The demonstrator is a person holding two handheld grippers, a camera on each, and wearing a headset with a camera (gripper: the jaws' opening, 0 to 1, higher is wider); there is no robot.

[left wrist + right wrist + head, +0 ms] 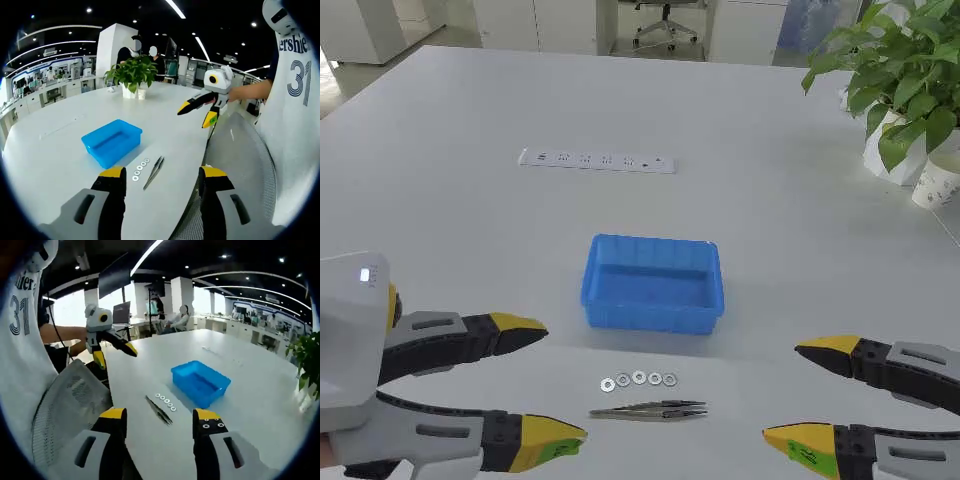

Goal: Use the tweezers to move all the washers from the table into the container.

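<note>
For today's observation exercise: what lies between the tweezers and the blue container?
A row of five washers lies between the tweezers and container, in the head view.

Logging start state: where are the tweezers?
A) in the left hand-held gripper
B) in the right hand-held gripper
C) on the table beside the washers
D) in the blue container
C: the tweezers lie on the table next to the row of washers, untouched.

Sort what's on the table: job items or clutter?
Job: tweezers, washers, bin, left gripper and right gripper, both open.
Clutter: power strip, plant, cup.
</note>
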